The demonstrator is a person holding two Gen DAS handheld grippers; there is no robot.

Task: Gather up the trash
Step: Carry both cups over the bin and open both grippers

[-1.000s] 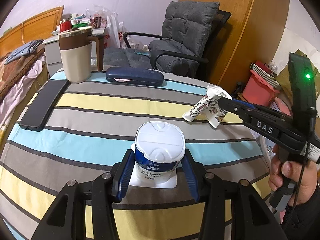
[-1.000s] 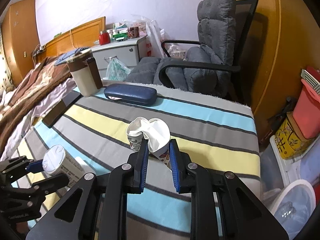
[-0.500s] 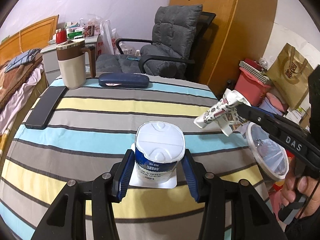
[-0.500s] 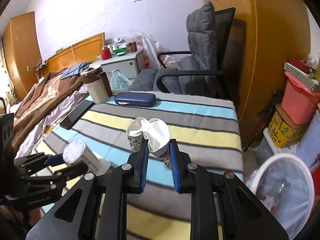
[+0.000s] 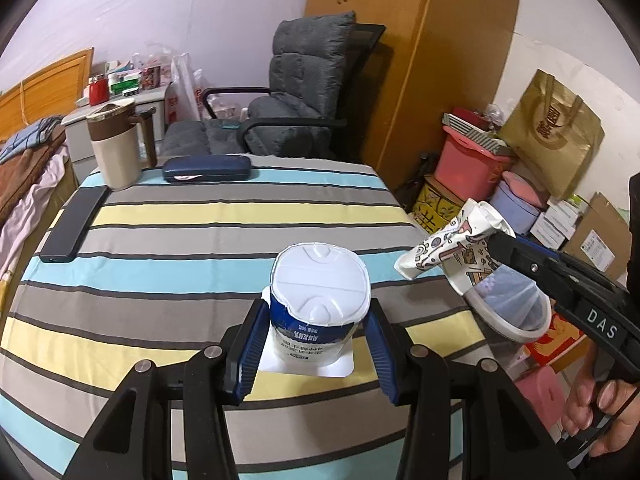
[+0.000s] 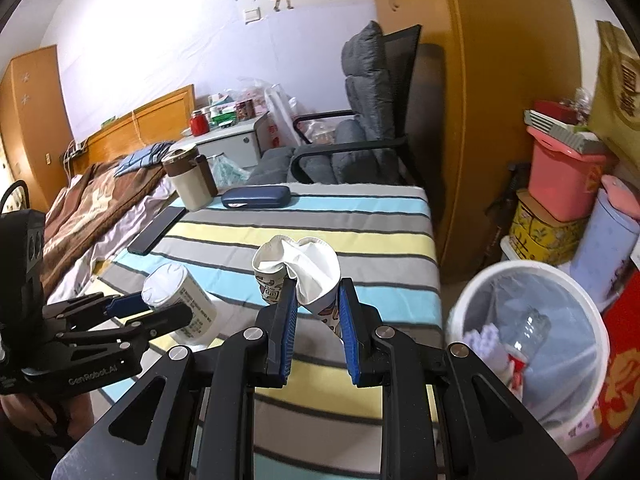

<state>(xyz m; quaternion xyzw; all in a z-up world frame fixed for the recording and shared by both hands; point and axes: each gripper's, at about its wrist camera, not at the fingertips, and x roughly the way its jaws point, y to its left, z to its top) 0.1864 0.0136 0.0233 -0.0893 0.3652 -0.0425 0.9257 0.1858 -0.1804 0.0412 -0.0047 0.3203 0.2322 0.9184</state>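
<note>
**Both grippers loaded, bin just off the table's corner**

The crushed paper cup [image 6: 298, 276], white inside with a cartoon print on its wall, is pinched flat between the blue pads of the right gripper [image 6: 316, 312] and hangs in the air above the near right part of the striped table [image 6: 360, 216]. In the left wrist view the same cup [image 5: 452, 248] shows beyond the table's right edge, in line with the rim of the bin. The white yogurt tub [image 5: 318, 304], blue-banded and sealed with a foil lid, sits clamped between the pads of the left gripper [image 5: 316, 332], held clear of the cloth.

To the right, on the floor beside the table, stands the white waste bin [image 6: 472, 292], lined with a clear bag and already holding a plastic bottle [image 6: 528, 332] and some paper scraps. Left behind at the far end of the table are a beige jug [image 5: 116, 148], a dark blue glasses case [image 5: 206, 168] and a black phone [image 5: 74, 226], none of which looks like trash.

The step in hand appears to be the carry to the bin. The next move likely calls for bringing the cup fully over the bin's mouth before letting the jaws part, then swinging the tub across the same way; releasing too early would drop either piece onto the table edge or the floor.
</note>
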